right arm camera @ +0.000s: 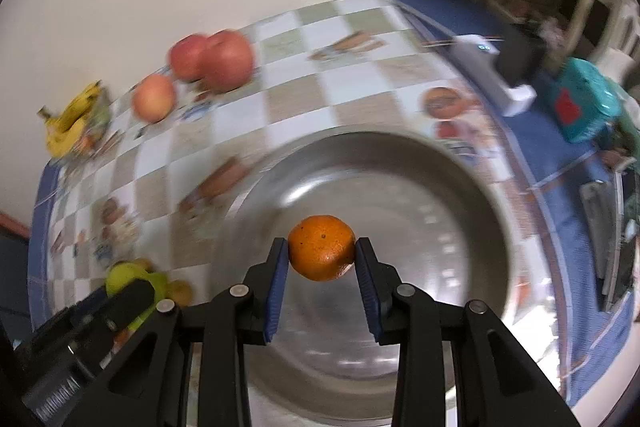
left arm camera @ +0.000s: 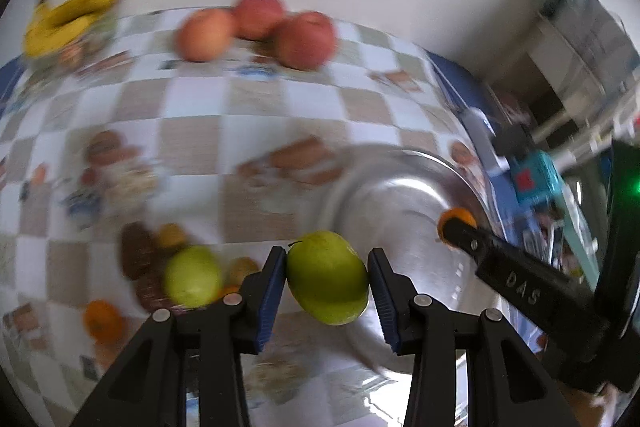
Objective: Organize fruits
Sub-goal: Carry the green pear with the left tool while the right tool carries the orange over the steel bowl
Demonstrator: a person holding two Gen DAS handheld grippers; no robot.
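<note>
My left gripper (left arm camera: pixel 327 277) is shut on a green fruit (left arm camera: pixel 326 277), held in the air at the left rim of a steel bowl (left arm camera: pixel 404 187). My right gripper (right arm camera: pixel 322 263) is shut on a small orange (right arm camera: pixel 322 247), hanging over the steel bowl (right arm camera: pixel 472 195). In the left wrist view the right gripper's finger and the orange (left arm camera: pixel 456 221) show over the bowl's right side. In the right wrist view the left gripper with the green fruit (right arm camera: pixel 128 277) sits at the lower left. A second green fruit (left arm camera: pixel 193 275) and another orange (left arm camera: pixel 102 319) lie on the tablecloth.
Three red apples (left arm camera: pixel 256 31) and a bunch of bananas (left arm camera: pixel 68 19) lie at the back of the checkered tablecloth (left arm camera: pixel 208 119), near the wall. A teal box (right arm camera: pixel 582 105) and a white device (right arm camera: pixel 486 67) are at the right beyond the table.
</note>
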